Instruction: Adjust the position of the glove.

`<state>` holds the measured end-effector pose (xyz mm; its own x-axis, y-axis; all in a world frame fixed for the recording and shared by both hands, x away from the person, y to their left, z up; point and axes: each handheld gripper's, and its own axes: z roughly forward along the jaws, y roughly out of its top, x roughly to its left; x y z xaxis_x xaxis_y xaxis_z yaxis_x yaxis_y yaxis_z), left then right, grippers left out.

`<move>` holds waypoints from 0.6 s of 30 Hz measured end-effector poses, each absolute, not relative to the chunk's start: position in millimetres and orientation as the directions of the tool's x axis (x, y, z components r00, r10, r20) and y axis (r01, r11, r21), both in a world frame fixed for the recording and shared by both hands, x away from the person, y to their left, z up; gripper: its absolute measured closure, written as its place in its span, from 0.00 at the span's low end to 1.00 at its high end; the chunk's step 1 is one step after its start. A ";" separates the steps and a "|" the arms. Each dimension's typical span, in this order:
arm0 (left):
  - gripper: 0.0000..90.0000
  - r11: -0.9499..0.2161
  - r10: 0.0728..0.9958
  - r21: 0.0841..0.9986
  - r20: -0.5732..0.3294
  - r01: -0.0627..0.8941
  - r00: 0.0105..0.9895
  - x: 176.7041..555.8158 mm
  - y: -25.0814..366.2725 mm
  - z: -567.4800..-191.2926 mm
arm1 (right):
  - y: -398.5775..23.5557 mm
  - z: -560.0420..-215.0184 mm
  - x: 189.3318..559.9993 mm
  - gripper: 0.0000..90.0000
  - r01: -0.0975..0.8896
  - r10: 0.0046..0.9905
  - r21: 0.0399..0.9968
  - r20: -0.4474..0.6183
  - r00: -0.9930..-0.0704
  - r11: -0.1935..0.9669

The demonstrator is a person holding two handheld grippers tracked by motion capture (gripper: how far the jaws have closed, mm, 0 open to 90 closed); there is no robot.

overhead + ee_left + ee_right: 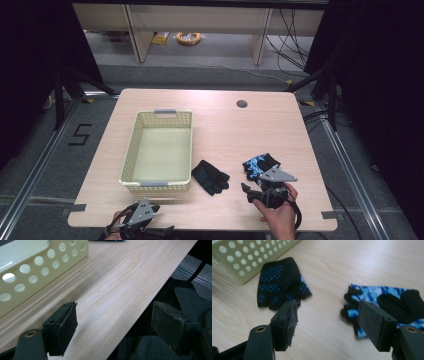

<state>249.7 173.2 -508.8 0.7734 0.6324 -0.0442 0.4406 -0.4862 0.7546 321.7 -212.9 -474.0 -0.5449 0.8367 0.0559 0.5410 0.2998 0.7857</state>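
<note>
Your right gripper hovers unclenched between the black fingerless glove at its eleven o'clock and the blue camouflage glove at two, likely choosing one for the perforated basket, while your left gripper waits released over the table's near edge

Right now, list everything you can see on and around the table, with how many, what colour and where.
basket: one, pale yellow, left half of table, empty
black glove: one, black with blue dots, right of basket
blue glove: one, blue camouflage and black, right of black glove
table: one, light wood, centre
cable hole: one, dark, table's far side
left gripper: one, black, open, near table edge
right gripper: one, black, open, facing the gloves
</note>
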 end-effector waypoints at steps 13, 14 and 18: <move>0.22 -0.470 0.648 0.752 -0.062 0.462 0.759 248.5 176.1 -509.3 | -176.7 -471.0 351.4 0.46 0.496 0.791 0.793 0.029 -0.611 0.354; 0.22 -0.480 0.643 0.752 -0.051 0.453 0.764 249.1 176.8 -509.1 | -173.0 -471.3 353.8 0.47 0.503 0.789 0.788 0.035 -0.613 0.355; 0.22 -0.464 0.647 0.758 -0.064 0.459 0.760 248.9 175.5 -509.8 | -163.4 -473.5 362.2 0.50 0.491 0.769 0.785 0.030 -0.639 0.377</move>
<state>248.9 175.5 -509.8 0.7599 0.6468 -0.0644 0.4589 -0.4638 0.7578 362.2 -163.4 -473.5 -0.6389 0.7687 0.0299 0.4909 0.3775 0.7852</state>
